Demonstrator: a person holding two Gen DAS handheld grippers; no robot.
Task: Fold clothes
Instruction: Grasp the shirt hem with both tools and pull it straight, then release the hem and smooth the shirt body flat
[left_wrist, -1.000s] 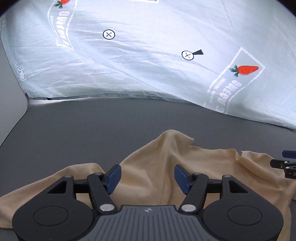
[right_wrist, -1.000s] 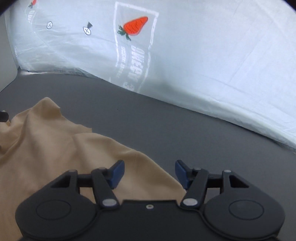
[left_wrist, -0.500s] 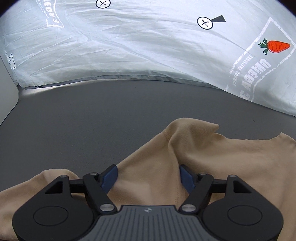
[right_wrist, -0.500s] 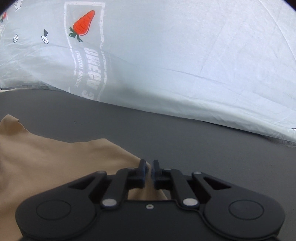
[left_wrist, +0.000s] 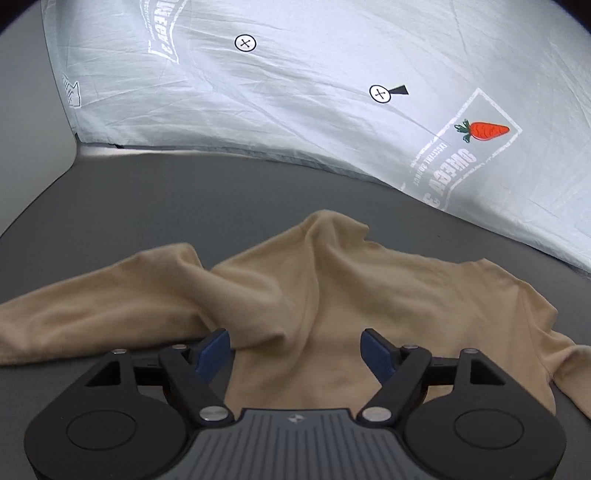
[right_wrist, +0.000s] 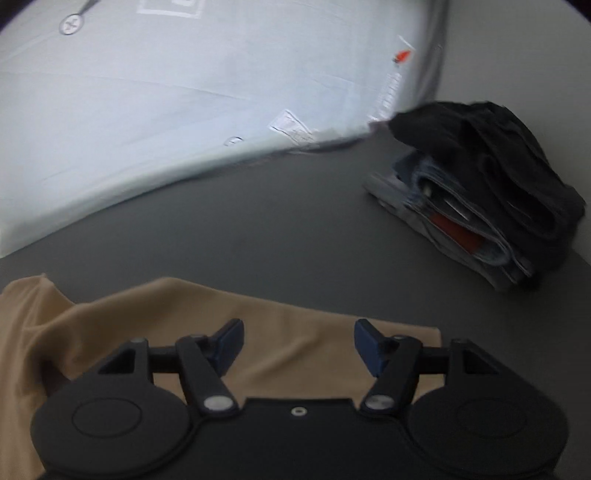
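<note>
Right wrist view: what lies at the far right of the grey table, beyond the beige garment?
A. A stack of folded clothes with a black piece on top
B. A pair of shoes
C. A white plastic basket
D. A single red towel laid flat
A: the stack of folded clothes shows grey and blue layers with a black piece on top, lying on the grey table apart from the beige garment.

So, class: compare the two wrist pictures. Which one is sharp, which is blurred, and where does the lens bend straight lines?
Left wrist view: sharp; the carrot print reads crisply, and the sheet edge bows from fisheye distortion. Right wrist view: smeared, the clothes pile and sheet soft-edged, likely motion blur; corners darken in both.
</note>
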